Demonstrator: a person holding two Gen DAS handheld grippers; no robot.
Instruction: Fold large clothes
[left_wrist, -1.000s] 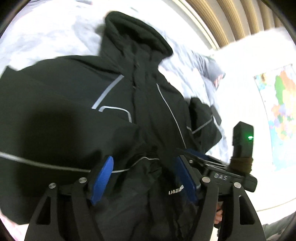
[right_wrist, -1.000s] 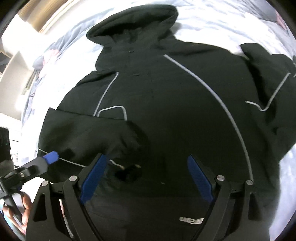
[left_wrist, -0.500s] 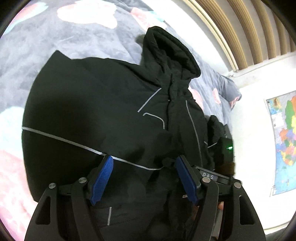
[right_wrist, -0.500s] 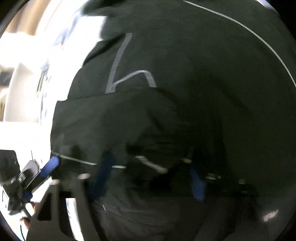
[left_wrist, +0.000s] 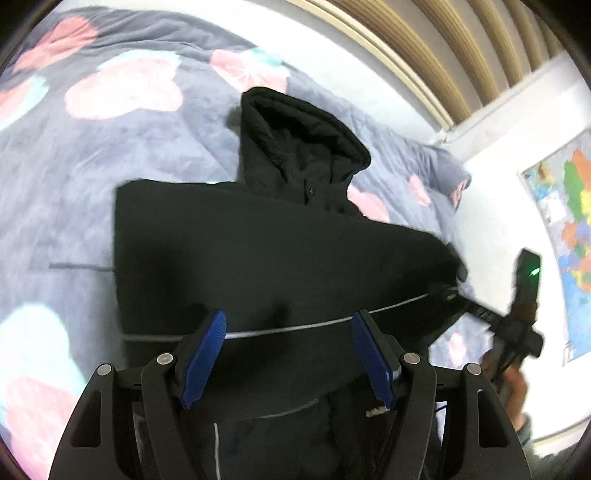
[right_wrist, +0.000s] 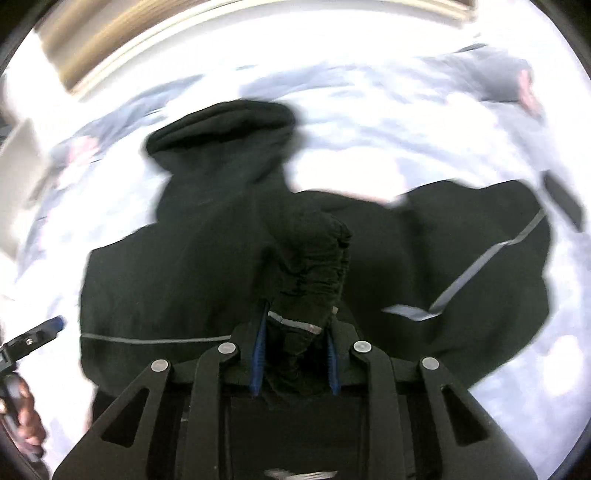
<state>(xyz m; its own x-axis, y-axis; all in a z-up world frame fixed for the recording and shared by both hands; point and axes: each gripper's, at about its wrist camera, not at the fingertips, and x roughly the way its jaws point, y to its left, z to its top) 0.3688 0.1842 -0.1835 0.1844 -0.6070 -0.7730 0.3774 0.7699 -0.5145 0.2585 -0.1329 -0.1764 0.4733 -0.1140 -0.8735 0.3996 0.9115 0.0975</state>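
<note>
A black hooded jacket lies front up on the bed, hood toward the far side. One sleeve is drawn sideways across its chest, a grey stripe along it. My right gripper is closing, and its blue pads press a bunch of that sleeve's cuff, held up off the jacket. In the left wrist view the right gripper pulls the sleeve end at the right. My left gripper hovers open above the sleeve, gripping nothing. The other sleeve lies spread to the right.
A grey quilt with pink and teal flowers covers the bed. Wooden slats run behind it and a coloured map hangs on the white wall at right. A pillow lies at the far corner. A person's hand holds the left gripper.
The right gripper dropped onto the jacket, closed on the sleeve cuff and lifted it, stretching the sleeve across the chest. The left gripper drew back and up, still open.
</note>
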